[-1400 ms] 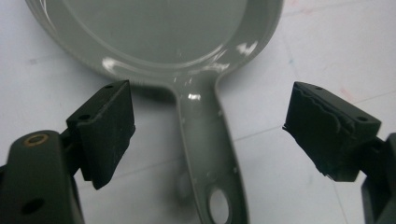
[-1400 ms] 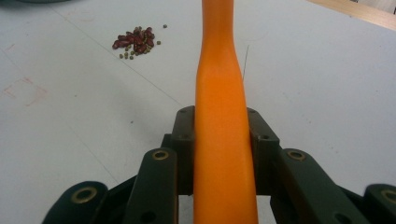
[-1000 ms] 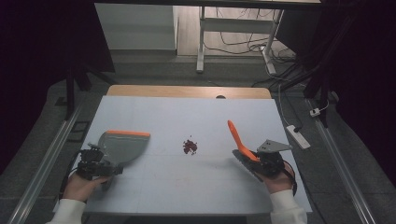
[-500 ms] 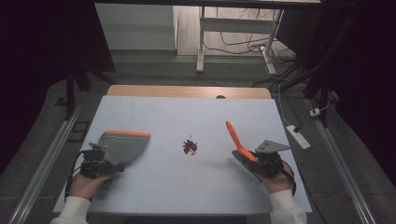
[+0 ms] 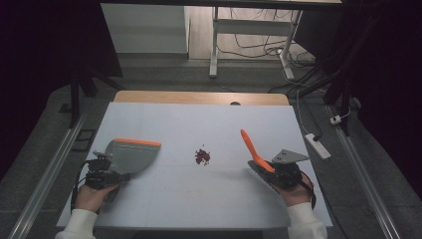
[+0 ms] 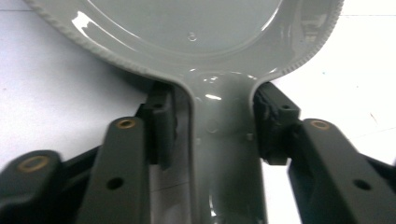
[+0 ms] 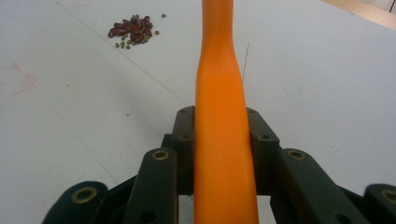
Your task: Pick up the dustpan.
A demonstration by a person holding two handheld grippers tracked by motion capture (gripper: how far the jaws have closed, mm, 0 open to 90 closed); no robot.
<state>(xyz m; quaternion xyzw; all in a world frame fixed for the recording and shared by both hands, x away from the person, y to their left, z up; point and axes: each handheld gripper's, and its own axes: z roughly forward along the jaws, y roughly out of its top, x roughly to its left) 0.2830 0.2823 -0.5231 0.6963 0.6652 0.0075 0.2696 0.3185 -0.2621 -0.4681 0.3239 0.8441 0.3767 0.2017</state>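
A grey dustpan (image 5: 130, 154) with an orange front edge lies on the left of the white table (image 5: 199, 119). My left gripper (image 5: 117, 177) sits behind it. In the left gripper view its jaws have just been closing, and the pads (image 6: 161, 126) now press both sides of the dustpan's grey handle (image 6: 224, 158). On the right, my right gripper (image 5: 266, 172) is shut on an orange brush handle (image 5: 251, 147) that slants up and away; the left and right pads hug it (image 7: 223, 126). A small pile of dark red beans (image 5: 202, 156) lies mid-table, also in the right gripper view (image 7: 133, 30).
A wooden strip (image 5: 199, 97) runs along the table's far edge. A white power strip (image 5: 317, 145) lies on the floor to the right, and a white desk frame (image 5: 214, 50) with cables stands beyond. Metal rails (image 5: 50, 169) flank the table.
The left gripper's jaws have closed onto the dustpan's handle. The right gripper and the orange handle have barely shifted. The beans lie as before.
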